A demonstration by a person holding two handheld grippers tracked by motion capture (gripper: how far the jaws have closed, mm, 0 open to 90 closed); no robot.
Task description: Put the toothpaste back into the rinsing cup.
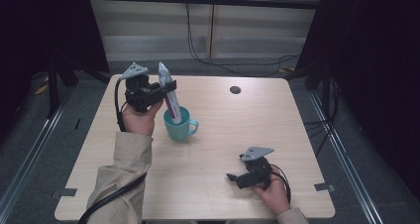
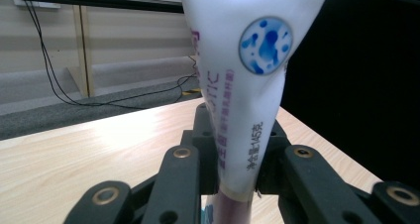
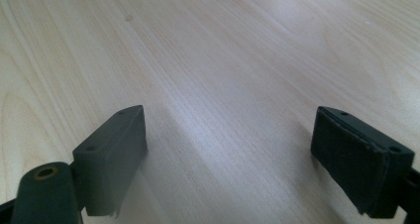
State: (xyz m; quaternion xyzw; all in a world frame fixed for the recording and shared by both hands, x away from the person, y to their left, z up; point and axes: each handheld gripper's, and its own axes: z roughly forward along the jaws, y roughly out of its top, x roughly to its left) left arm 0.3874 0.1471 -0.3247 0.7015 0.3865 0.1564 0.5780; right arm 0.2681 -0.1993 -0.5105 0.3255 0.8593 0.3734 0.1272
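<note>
High view: teal mug (image 1: 179, 128) holds the tube (image 1: 169, 96) upright

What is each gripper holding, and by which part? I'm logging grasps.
The left gripper grips the white toothpaste tube around its middle, lower end in the teal mug. The right gripper is open, holding nothing.

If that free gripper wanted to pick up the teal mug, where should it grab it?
Probably by the handle, coming from the mug's right side. The handle sticks out toward the open right gripper, while the tube held by the left gripper stands in the mug's mouth, crowding the rim.
</note>
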